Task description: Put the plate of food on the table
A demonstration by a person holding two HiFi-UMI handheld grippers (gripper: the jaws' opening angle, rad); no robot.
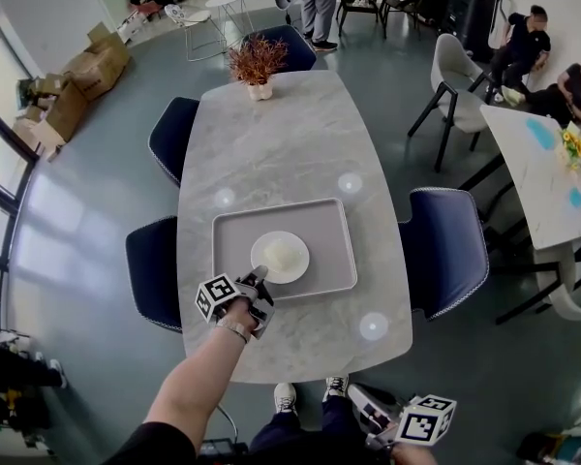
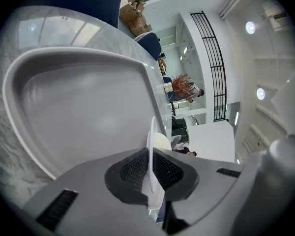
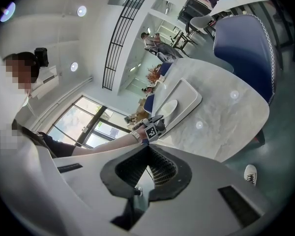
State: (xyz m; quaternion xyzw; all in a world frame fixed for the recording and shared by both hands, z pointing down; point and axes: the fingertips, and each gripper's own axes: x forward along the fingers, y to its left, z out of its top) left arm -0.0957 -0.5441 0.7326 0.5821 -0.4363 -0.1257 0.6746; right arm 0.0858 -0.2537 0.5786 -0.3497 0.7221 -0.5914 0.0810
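Left gripper (image 1: 259,279) is pinching the near rim of the plate of food (image 1: 281,257), lying just beyond it in the tray (image 1: 331,277) on the table (image 1: 290,134); right gripper (image 1: 366,403), pressed together and empty, is hanging lower right

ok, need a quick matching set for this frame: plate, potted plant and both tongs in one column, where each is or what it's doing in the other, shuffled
Things:
1. plate
2. potted plant
3. left tongs
4. right tongs

Place or state:
A. at the far end of the table
B. off the table, below its near edge, holding nothing
C. within the grey tray, with food on it
D. shut on the plate's rim

Pairs: 1-C, 2-A, 3-D, 4-B
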